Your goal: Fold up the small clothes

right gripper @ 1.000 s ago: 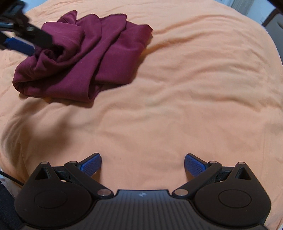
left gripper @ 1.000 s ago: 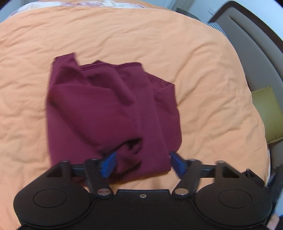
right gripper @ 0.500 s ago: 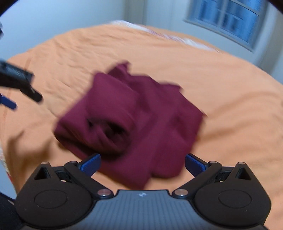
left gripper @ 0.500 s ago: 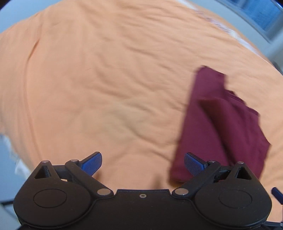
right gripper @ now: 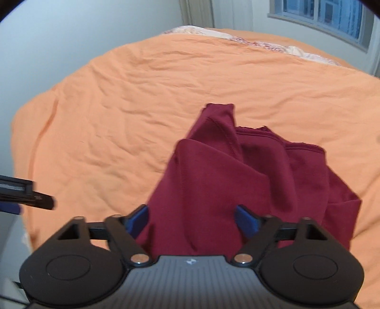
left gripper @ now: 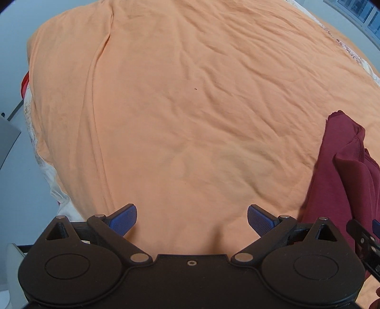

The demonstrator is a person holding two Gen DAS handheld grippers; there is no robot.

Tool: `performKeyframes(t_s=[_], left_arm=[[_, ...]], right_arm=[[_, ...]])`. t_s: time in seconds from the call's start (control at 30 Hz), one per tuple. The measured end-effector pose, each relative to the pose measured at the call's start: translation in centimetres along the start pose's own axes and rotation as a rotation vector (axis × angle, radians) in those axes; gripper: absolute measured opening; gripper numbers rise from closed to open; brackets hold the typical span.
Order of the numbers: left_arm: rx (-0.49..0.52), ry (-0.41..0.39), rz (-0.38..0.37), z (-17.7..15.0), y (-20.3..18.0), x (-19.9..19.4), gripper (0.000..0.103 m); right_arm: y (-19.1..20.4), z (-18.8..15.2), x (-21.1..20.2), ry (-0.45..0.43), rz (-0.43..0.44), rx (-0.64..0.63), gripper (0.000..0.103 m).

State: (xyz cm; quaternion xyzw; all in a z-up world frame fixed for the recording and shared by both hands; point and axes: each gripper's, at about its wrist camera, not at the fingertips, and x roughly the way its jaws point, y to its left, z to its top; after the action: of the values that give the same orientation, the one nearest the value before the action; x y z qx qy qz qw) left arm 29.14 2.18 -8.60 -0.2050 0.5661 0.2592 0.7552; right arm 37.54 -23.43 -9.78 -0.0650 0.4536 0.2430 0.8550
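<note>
A crumpled maroon garment (right gripper: 237,178) lies on the orange bedcover (right gripper: 118,118), with its hemmed edges at the far side. My right gripper (right gripper: 192,219) is open and low over the garment's near edge, with maroon cloth filling the gap between its blue fingertips. In the left wrist view the garment (left gripper: 342,178) shows only at the right edge. My left gripper (left gripper: 192,219) is open above bare bedcover (left gripper: 178,107), to the left of the garment, with nothing between its fingers. Its black tip (right gripper: 35,199) pokes into the right wrist view at the left edge.
The bed's left edge drops to a white sheet (left gripper: 59,190) and a red item (left gripper: 24,83). Patterned bedding (right gripper: 261,44) lies at the far end under a window (right gripper: 332,16). Part of the right gripper (left gripper: 363,240) shows at lower right.
My left gripper swung left off the garment onto bare bedcover. My right gripper came in over the garment's near edge and its fingers narrowed a little.
</note>
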Motion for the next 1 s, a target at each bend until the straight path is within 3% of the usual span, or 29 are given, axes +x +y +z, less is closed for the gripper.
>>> performKeyframes(t_s=[0.03,0.13,0.23,0.4,0.63,0.87,1.0], left_arm=[[0.004,0.003,-0.001,0.0,-0.1,0.0,0.1],[0.015,0.035,-0.06,0.2,-0.5,0.2,0.099],[0.03,0.041,-0.118,0.1,-1.8,0.3,0.099],[0.097,0.046,-0.201,-0.2,-4.7,0.4,0.099],[0.196,0.077,-0.317,-1.7,-8.4,0.9,0.099],[0.251,0.146,-0.332,-2.6,-10.7,3.3,0.098],[0.258,0.147,-0.344,-2.3,-10.9,3.3,0.098]], right_arm=[[-0.3,-0.1,0.1,0.004,-0.018,0.005,0.056],[-2.0,-0.5,-0.6,-0.014,-0.025,0.063,0.025],[-4.6,-1.1,-2.9,-0.075,-0.028,0.168,0.014],[-8.9,-2.6,-6.1,-0.136,-0.084,0.317,0.009],[-14.3,-5.7,-6.3,-0.116,-0.112,0.522,0.007],[-14.9,-6.6,-5.4,-0.085,-0.13,0.534,0.004],[-14.7,-6.5,-5.8,-0.089,-0.148,0.496,0.003]])
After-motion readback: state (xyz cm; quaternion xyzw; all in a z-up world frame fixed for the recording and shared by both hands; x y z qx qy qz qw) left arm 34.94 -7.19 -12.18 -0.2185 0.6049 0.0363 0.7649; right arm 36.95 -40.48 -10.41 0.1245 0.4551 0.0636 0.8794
